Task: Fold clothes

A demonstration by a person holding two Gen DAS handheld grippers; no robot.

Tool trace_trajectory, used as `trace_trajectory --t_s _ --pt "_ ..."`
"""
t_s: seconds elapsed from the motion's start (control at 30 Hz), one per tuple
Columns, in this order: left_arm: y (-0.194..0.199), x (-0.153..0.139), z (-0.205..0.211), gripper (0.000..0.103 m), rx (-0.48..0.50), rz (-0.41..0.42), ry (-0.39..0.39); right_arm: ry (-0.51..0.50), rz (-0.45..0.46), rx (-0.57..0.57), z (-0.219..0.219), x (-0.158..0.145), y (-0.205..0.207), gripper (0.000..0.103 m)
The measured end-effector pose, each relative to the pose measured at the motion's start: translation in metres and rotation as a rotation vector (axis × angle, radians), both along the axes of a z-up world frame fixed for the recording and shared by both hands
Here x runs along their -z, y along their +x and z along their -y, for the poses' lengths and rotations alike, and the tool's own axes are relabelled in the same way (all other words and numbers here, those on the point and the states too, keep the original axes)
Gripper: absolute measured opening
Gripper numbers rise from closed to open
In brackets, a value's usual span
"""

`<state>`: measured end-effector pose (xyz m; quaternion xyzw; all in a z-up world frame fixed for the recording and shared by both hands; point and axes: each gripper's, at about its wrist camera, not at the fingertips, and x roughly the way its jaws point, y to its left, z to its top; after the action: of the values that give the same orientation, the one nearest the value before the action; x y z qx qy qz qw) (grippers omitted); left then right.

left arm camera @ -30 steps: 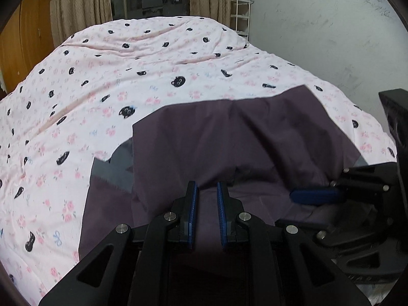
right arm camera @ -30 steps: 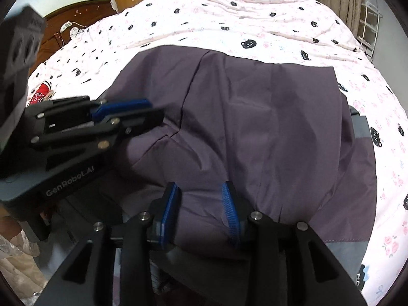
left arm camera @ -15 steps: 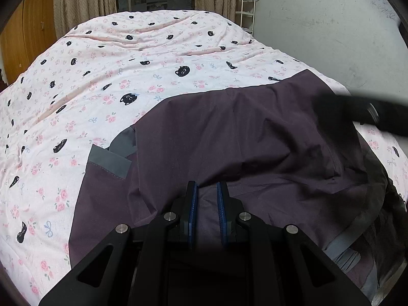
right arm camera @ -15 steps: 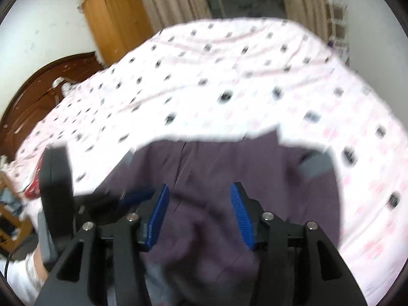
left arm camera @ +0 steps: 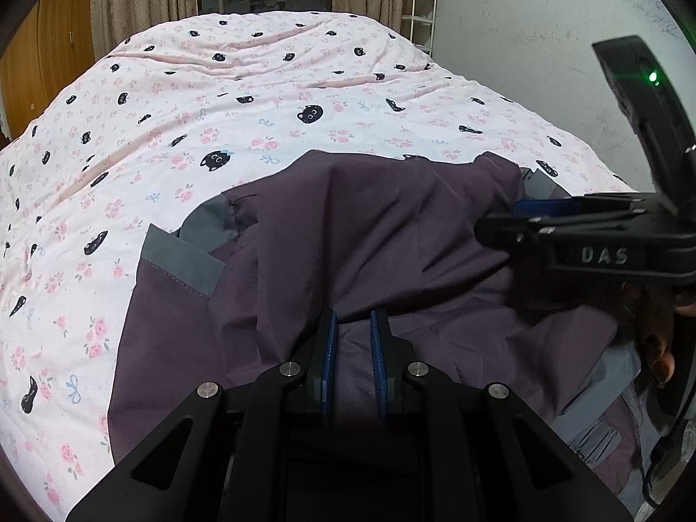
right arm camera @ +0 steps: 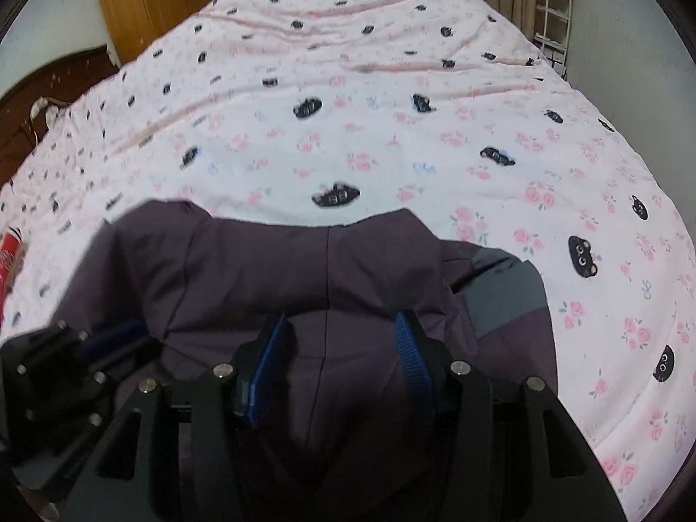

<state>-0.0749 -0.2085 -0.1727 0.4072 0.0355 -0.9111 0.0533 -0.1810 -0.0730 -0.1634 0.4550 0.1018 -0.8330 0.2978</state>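
A dark purple garment (left arm camera: 369, 235) with grey trim lies bunched at the near edge of the floral bedspread (left arm camera: 217, 100), open bedding from 9 to 2 o'clock. The left gripper (left arm camera: 351, 348) clenches a fold of it. The right gripper (right arm camera: 337, 343) is released above it.

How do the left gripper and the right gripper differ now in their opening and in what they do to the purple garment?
The left gripper has its jaws close together, pinching a fold of the purple garment; the right gripper stands wide open, with the cloth only lying between its fingers. Both have blue pads and are low over the garment.
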Motion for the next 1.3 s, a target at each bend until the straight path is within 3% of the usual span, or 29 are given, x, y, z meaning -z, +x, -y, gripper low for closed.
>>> trace_trajectory --t_s 0.2,0.33,0.5,0.67,0.87,1.07,1.13,1.3 --pt "0.006 -0.010 0.001 0.016 -0.020 -0.014 0.012 -0.056 -0.004 0.006 -0.008 -0.012 0.004 0.054" --pt "0.018 -0.030 0.004 0.027 -0.035 -0.059 0.063 -0.191 0.022 0.001 -0.034 -0.036 0.019 0.054" --pt "0.020 -0.061 0.010 0.031 -0.034 -0.138 0.068 -0.209 -0.004 -0.064 -0.049 -0.054 0.050 0.055" --pt "-0.008 -0.071 0.024 0.031 -0.033 -0.135 0.064 -0.132 -0.039 -0.116 -0.042 -0.049 0.069 0.055" --pt "-0.034 -0.033 0.039 0.031 -0.050 -0.012 0.096 -0.028 -0.071 -0.140 -0.036 -0.034 0.079 0.055" --pt "-0.034 -0.014 0.037 0.031 -0.063 0.015 0.080 -0.024 -0.006 -0.114 -0.043 -0.017 0.068 0.058" --pt "-0.031 -0.017 0.037 0.031 -0.065 0.007 0.077 -0.023 0.020 -0.107 -0.043 -0.011 0.064 0.058" --pt "-0.001 -0.049 0.035 0.031 -0.060 -0.081 0.094 -0.053 -0.012 -0.108 -0.045 -0.024 0.070 0.058"
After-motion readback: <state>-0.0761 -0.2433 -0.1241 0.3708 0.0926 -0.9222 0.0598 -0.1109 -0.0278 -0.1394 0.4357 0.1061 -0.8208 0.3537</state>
